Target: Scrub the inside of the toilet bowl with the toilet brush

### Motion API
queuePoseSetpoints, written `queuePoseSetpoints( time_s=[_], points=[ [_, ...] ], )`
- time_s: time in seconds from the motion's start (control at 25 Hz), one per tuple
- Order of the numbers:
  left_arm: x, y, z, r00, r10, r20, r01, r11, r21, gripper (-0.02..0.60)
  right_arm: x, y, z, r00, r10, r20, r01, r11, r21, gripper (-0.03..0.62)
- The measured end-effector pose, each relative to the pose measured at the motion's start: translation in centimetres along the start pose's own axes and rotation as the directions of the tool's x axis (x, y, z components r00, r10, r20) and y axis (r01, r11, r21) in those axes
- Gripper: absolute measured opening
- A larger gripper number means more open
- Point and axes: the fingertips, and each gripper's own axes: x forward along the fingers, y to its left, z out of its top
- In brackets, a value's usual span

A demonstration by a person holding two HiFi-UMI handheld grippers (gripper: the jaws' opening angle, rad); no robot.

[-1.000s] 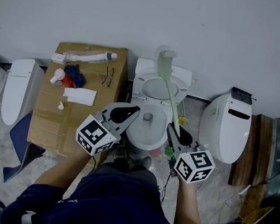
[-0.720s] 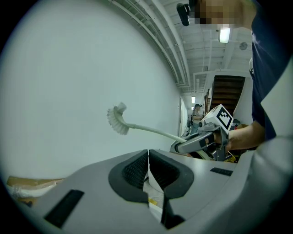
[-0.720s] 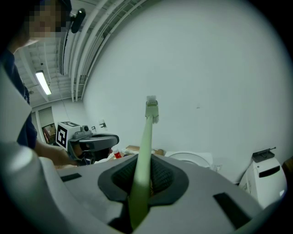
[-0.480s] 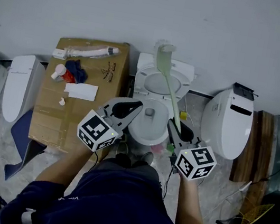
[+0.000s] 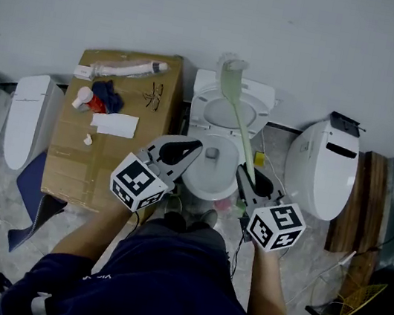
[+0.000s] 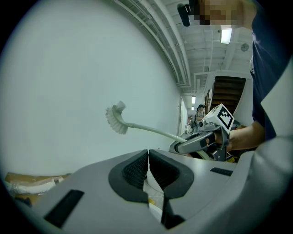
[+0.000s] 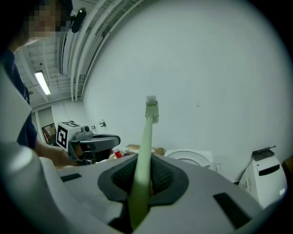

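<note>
The white toilet stands open in front of me, its bowl just beyond both grippers. My right gripper is shut on the pale green handle of the toilet brush. The brush slants up and away, and its white bristle head is in the air above the tank, outside the bowl. In the right gripper view the handle runs straight up between the pads to the head. My left gripper hovers over the bowl's left rim, shut on nothing. The left gripper view shows the brush head and the right gripper.
A cardboard box left of the toilet carries a tube, a red-and-white bottle, a blue cloth, a paper sheet and glasses. More white toilets stand at the left and right. A wooden plank lies at the far right.
The raised brush head has drifted slightly farther toward the wall. Both grippers have stayed almost where they were, with the same grip.
</note>
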Motion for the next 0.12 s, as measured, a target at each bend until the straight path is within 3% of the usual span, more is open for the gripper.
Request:
queuePoseSetpoints(
  time_s=[0.12],
  points=[
    [0.26, 0.25, 0.06, 1.0, 0.001, -0.001, -0.001, 1.0, 0.0, 0.035, 0.19, -0.2, 0.18, 1.0, 0.001, -0.001, -0.001, 1.0, -0.002, 0.055]
  ],
)
